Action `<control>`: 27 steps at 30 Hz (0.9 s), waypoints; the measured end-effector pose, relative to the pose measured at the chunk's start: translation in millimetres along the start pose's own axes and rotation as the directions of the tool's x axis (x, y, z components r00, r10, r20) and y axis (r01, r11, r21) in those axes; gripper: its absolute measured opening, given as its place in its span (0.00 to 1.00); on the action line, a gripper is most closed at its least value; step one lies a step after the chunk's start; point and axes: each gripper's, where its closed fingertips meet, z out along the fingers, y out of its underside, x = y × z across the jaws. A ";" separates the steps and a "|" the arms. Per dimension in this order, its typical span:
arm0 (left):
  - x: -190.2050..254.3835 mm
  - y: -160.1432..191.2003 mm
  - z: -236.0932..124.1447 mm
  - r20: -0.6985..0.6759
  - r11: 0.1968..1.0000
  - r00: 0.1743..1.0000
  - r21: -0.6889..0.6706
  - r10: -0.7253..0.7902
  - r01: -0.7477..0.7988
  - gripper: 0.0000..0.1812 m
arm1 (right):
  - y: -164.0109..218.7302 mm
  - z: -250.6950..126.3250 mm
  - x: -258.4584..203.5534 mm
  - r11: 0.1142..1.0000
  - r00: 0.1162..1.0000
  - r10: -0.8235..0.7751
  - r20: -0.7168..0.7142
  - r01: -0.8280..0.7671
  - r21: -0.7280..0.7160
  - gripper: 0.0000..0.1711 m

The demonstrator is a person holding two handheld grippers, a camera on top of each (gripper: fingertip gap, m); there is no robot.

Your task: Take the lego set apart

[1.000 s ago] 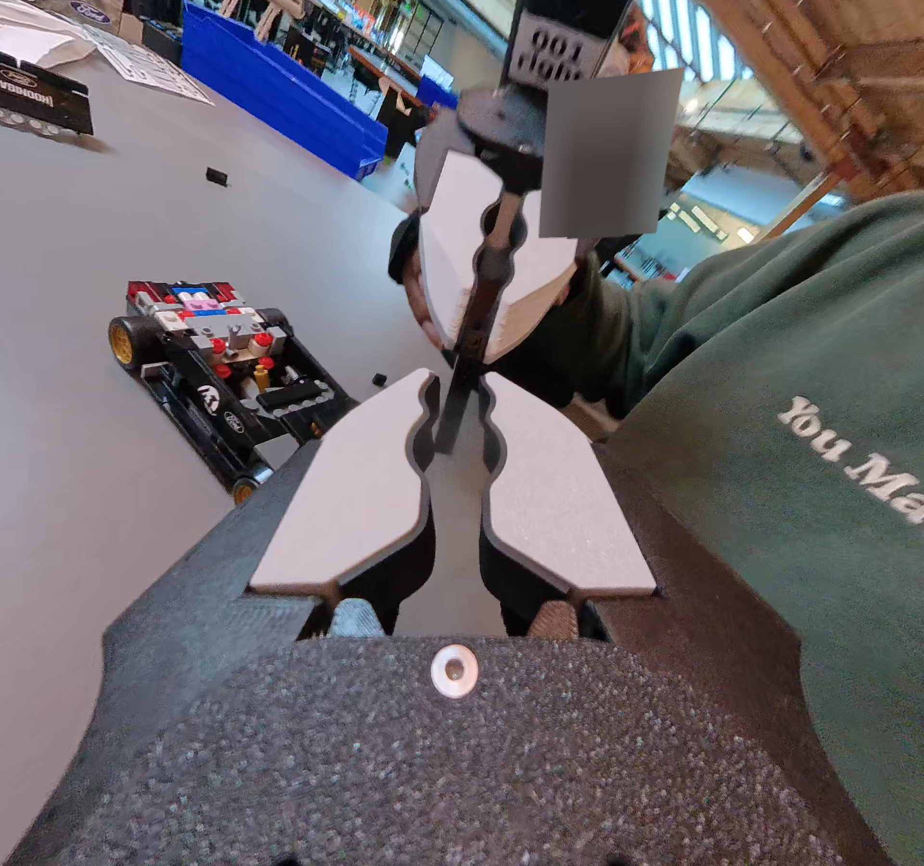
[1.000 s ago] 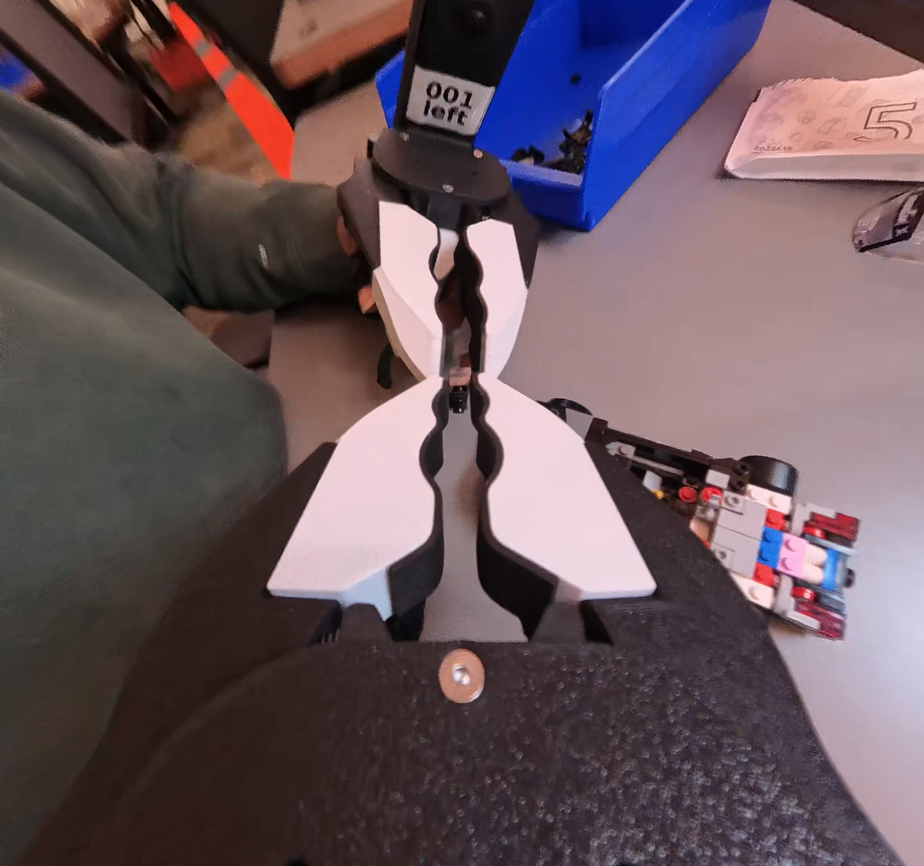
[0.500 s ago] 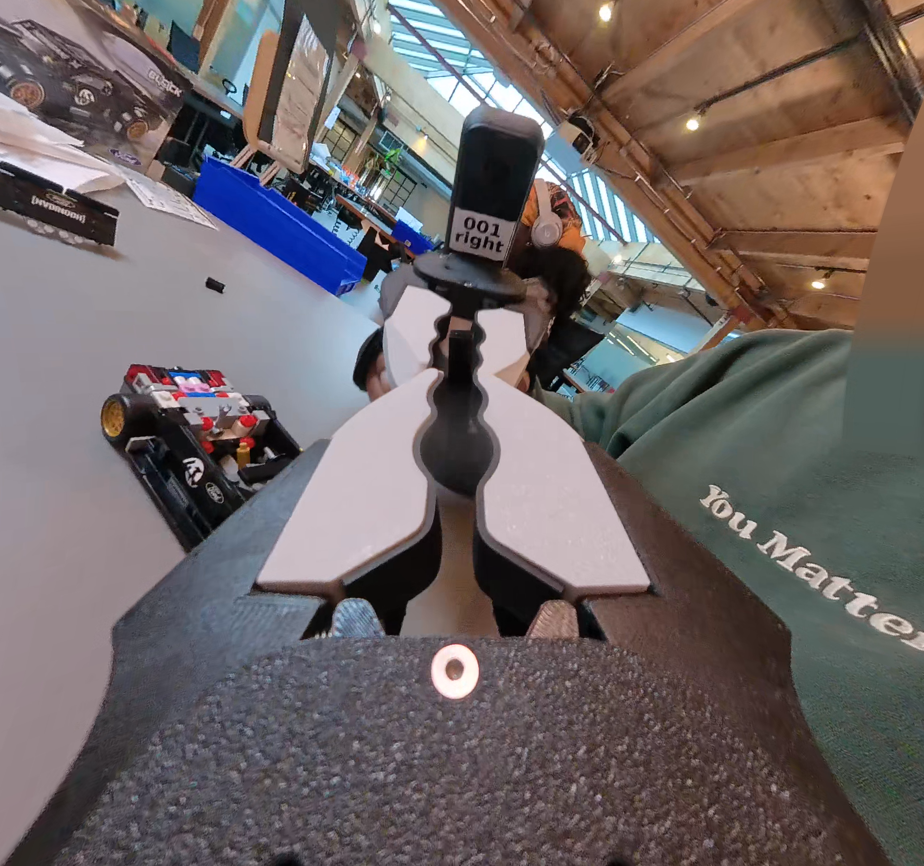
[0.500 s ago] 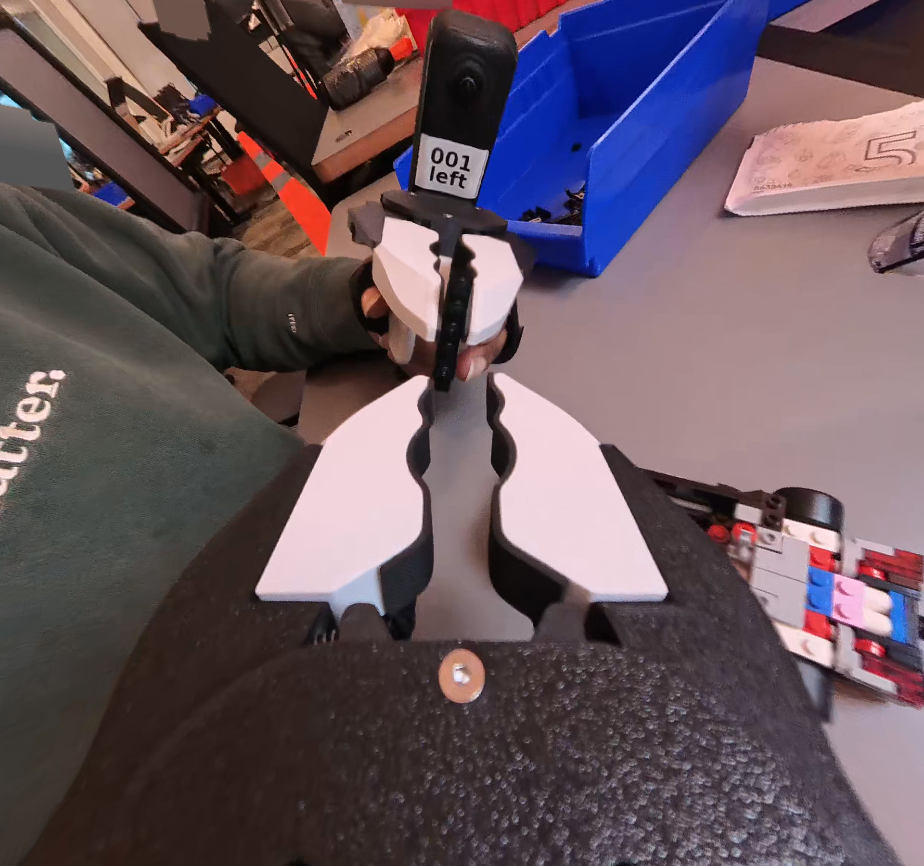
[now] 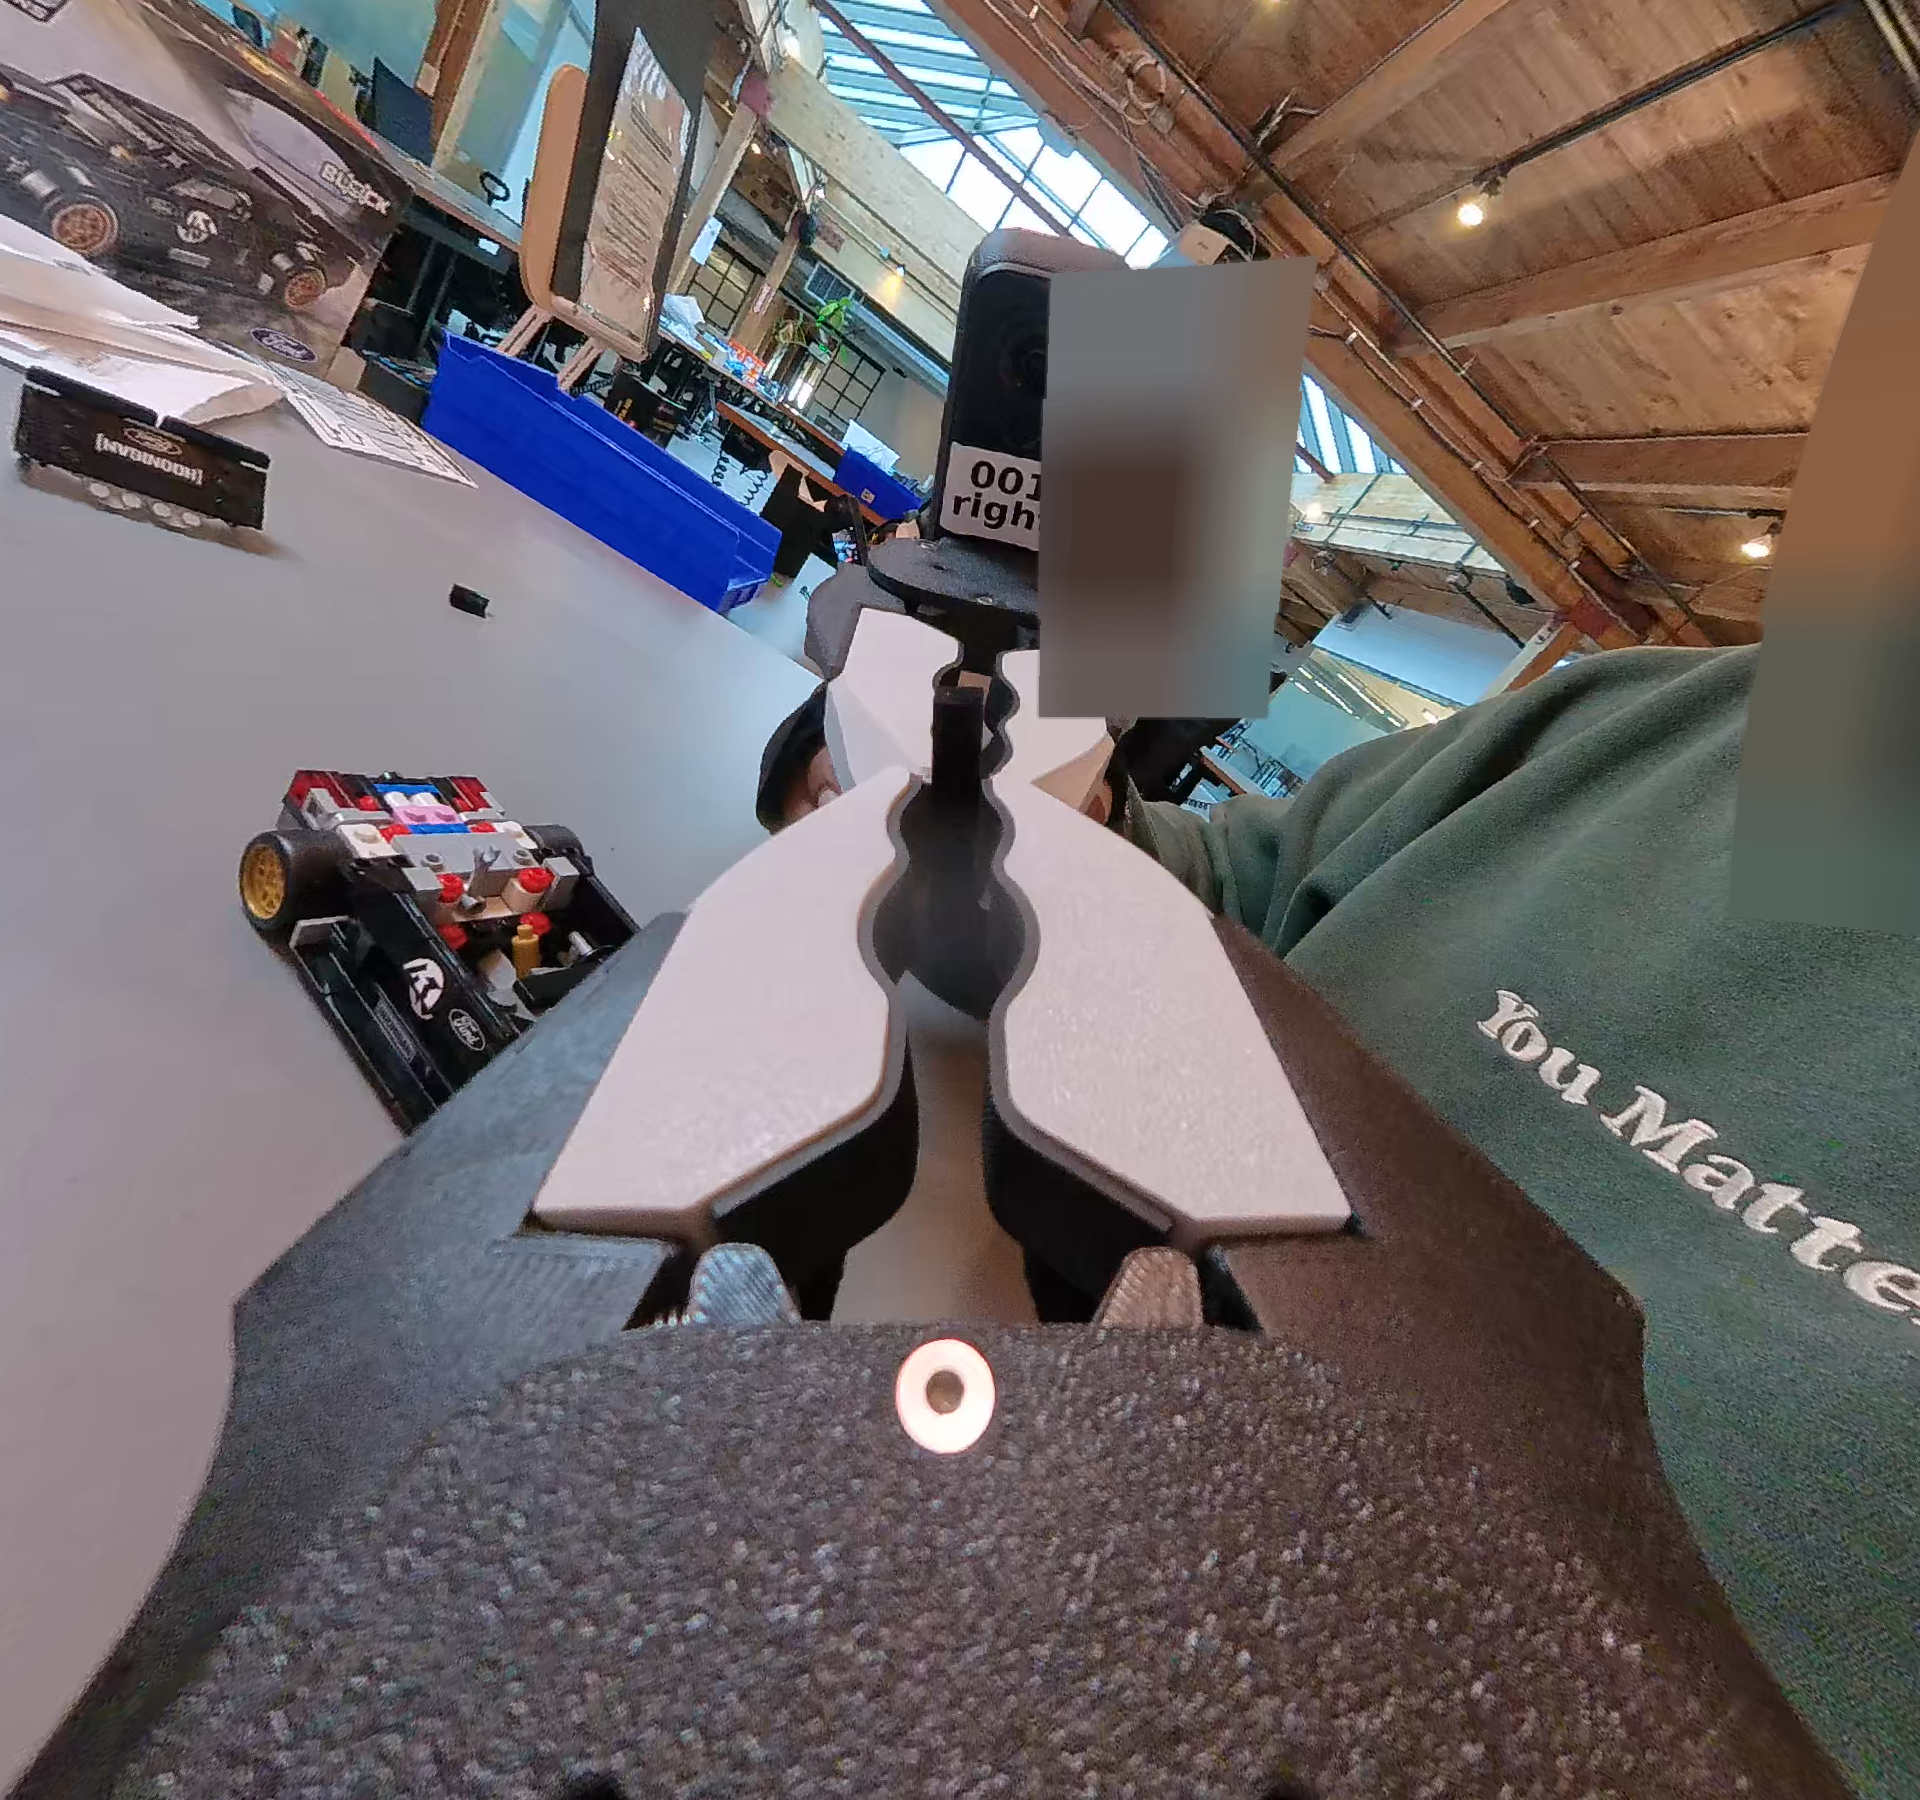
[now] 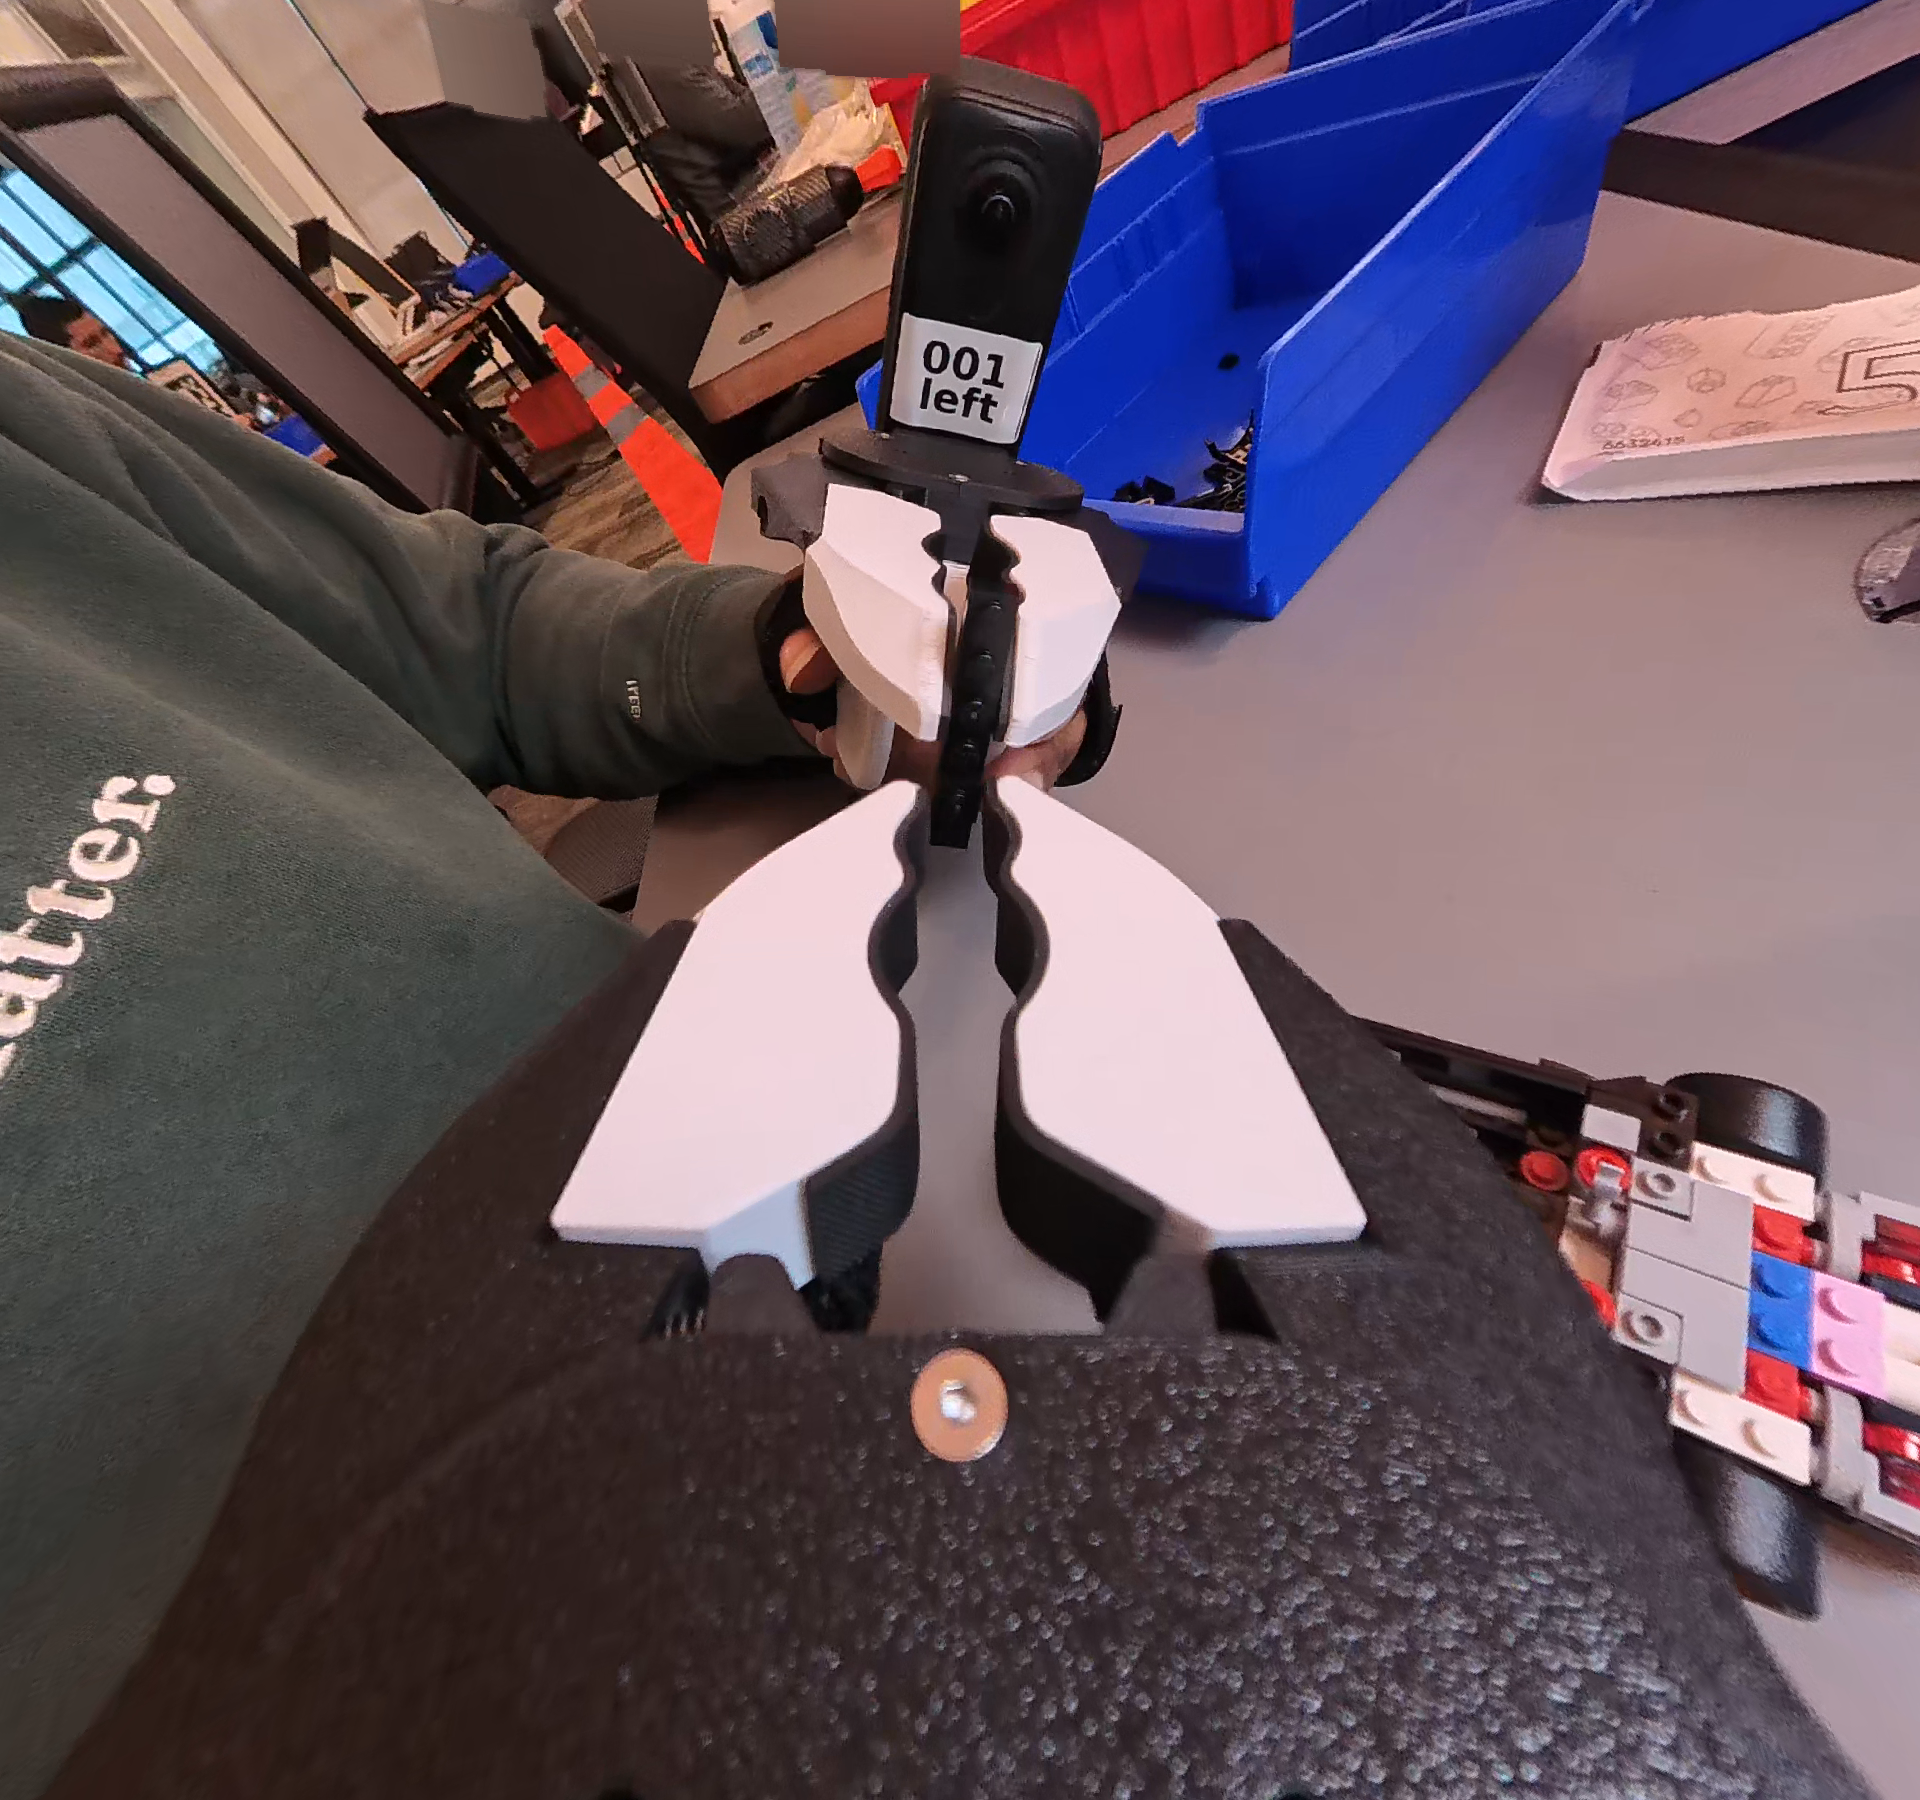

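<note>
Black plastic fills the gap between the two tools: a long, thin black lego strip (image 6: pixel 971 701), dotted with holes along its edge, is clamped in the left gripper (image 6: pixel 961 711), whose white jaws are closed narrow on it, and the strip's free end reaches into the tips of the right gripper (image 6: pixel 954 805). In the left wrist view the same black piece (image 5: pixel 951 784) runs between both sets of tips. The right gripper's jaws stand narrow, a slim gap between them, and whether they actually pinch the strip's end or only frame it I cannot tell. Both tools are held up off the grey table (image 6: pixel 1455 763), facing each other in front of the person's green sleeve (image 6: pixel 468 628). The lego car (image 5: pixel 416 919) lies on the table well apart from the tips, to the left of the left gripper and to the right of the right one; its roof and upper body are off, so red studs, grey plates and a pink and blue patch show inside, while its gold-hubbed wheels and black side panels are on. A blue bin (image 6: pixel 1351 379) behind holds a scatter of small dark pieces, and a black panel (image 5: pixel 140 462) and a tiny loose black piece (image 5: pixel 468 599) lie farther off. By my reading the job is partly done: the shell is stripped, the strip in hand wants dropping in the bin or splitting, and the chassis, wheels and inner bricks are left
</note>
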 end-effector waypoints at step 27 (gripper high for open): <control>6.6 18.1 -3.4 0.048 0.910 0.946 -0.295 0.320 -0.293 0.05 | 3.2 -2.2 -7.4 0.997 0.996 -0.073 0.046 0.072 0.023 0.04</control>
